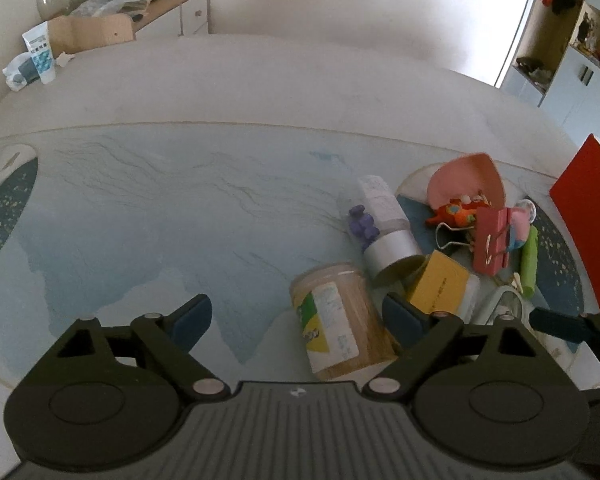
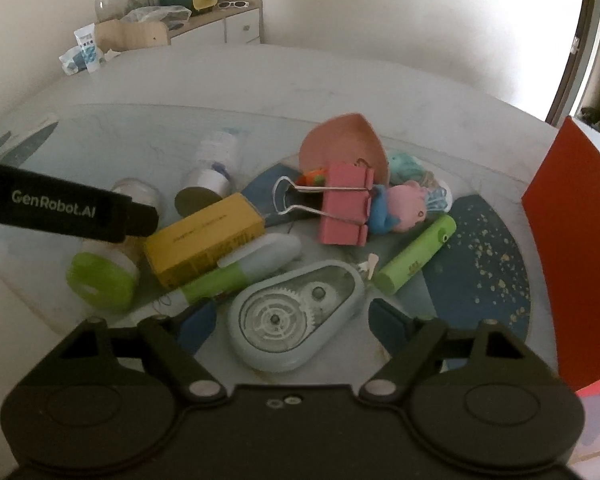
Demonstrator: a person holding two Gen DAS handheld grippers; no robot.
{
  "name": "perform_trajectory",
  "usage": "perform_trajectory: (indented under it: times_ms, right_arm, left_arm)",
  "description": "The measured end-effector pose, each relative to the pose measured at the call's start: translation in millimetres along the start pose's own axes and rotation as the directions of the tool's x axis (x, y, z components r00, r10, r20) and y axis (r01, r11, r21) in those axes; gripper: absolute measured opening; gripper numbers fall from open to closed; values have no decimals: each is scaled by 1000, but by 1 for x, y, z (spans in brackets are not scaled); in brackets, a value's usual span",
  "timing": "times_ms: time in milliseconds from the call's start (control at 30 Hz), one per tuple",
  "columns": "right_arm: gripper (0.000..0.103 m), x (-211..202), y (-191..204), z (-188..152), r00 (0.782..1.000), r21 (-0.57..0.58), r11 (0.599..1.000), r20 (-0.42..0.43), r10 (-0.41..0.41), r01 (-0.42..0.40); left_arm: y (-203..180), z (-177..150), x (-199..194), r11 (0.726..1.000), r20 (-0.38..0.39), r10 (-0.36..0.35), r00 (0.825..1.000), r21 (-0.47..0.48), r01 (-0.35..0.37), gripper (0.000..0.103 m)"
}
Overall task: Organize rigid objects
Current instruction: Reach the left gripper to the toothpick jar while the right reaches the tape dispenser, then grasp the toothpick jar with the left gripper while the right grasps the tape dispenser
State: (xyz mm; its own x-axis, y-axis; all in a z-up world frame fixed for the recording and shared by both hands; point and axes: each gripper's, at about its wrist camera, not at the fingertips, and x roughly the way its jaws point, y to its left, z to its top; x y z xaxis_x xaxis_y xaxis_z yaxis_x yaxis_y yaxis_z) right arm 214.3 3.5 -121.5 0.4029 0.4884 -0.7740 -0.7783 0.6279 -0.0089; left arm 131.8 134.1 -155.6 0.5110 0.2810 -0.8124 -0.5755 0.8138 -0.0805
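Left wrist view: left gripper (image 1: 296, 320) has jaws spread wide with nothing clamped; a clear jar of wooden sticks (image 1: 342, 322) lies on its side at lower centre, sitting in the gap nearer the right-hand finger (image 1: 404, 320), pads not pressing it from what I can see. Looks lined up to straddle the jar, so I'd guess that's the left's pick. Clutter is bunched right of centre: white bottle with silver cap (image 1: 386, 224) lying down, small purple figure (image 1: 362, 220) just beside it, yellow box (image 1: 436, 282) below that, pink binder clip (image 1: 494, 240), green tube (image 1: 529, 262), pink heart-shaped dish (image 1: 466, 178) tipped up behind. Red bin (image 1: 588, 220) at right edge, probably the drop target. Rest of the blue mat (image 1: 140, 208) is bare. Right wrist view: right gripper (image 2: 292, 320) also wide open, holding nothing; grey-blue correction tape dispenser (image 2: 296, 316) lies flat between the fingers at lower centre, neither pad touching, so pre-grasp. Left gripper's arm cuts in from the left edge over the green-lidded jar (image 2: 104, 276). Yellow box (image 2: 206, 240) and a green-and-white pen (image 2: 240, 268) lie just up-left of the dispenser, touching each other; pig toy (image 2: 400, 210) sits behind the binder clip (image 2: 344, 208); red bin (image 2: 572, 240) at right.
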Motion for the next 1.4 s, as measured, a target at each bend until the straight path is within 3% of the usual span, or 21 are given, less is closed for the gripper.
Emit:
perform_trajectory:
  times_ms: [200, 333, 500, 633, 900, 1400]
  right_arm:
    - [83, 6, -6, -1, 1000, 47, 999, -8, -17, 17]
    - [83, 7, -8, -2, 1000, 70, 997, 5, -20, 19]
    - [70, 5, -5, -3, 999, 73, 997, 25, -24, 22]
    - [69, 2, -5, -4, 999, 85, 996, 20, -29, 27]
    - [68, -21, 0, -11, 997, 97, 994, 59, -54, 48]
    - [68, -100, -2, -15, 981, 144, 985, 158, -114, 92]
  left_arm:
    - [0, -1, 9, 1000, -38, -4, 999, -1, 4, 73]
    - [0, -4, 9, 1000, -43, 5, 999, 8, -5, 69]
    - [2, -8, 6, 1000, -37, -15, 999, 8, 15, 55]
    - [4, -10, 2, 999, -41, -41, 998, 8, 41, 46]
    - [12, -16, -8, 995, -51, -95, 994, 10, 96, 44]
    - [8, -20, -60, 973, -36, -201, 979, 108, 204, 42]
